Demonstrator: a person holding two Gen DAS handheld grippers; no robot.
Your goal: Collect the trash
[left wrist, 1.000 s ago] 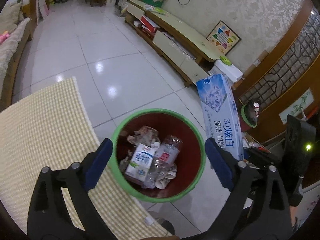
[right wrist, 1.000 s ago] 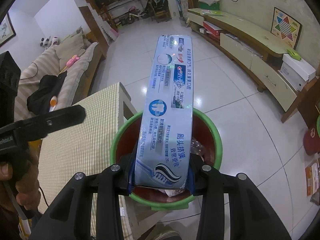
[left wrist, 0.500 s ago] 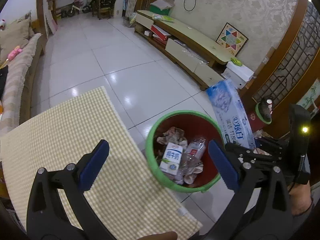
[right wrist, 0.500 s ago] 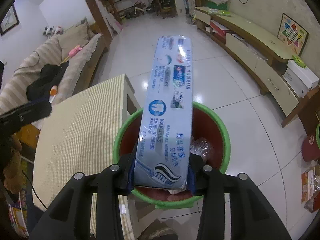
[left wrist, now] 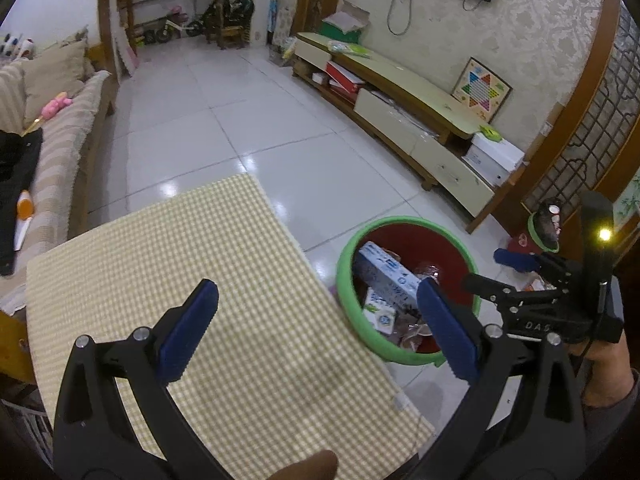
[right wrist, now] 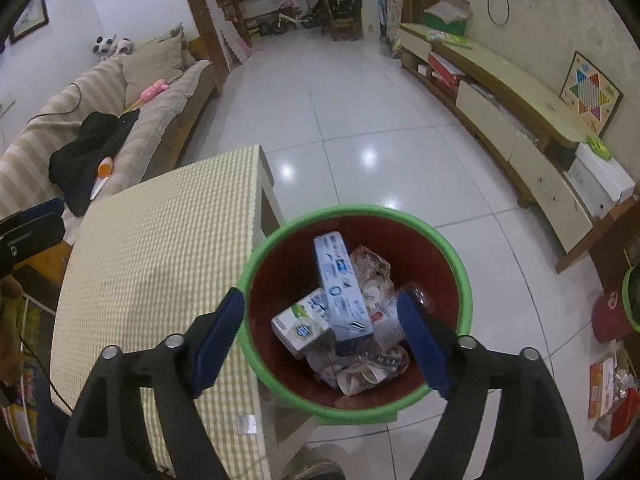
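Observation:
A red trash bin with a green rim stands on the floor beside the table. A long blue-white toothpaste box lies inside it, leaning on a milk carton, crumpled wrappers and a plastic bottle. My right gripper is open and empty, right above the bin. My left gripper is open and empty above the table's near right edge; the right gripper shows in its view at the right.
A table with a yellow checked cloth stands left of the bin. A striped sofa is at the far left, a low TV cabinet along the right wall. Boxes and a small green bin sit at the right.
My right gripper has opened and let go of the toothpaste box, which has dropped into the bin. My left gripper has moved back left over the table.

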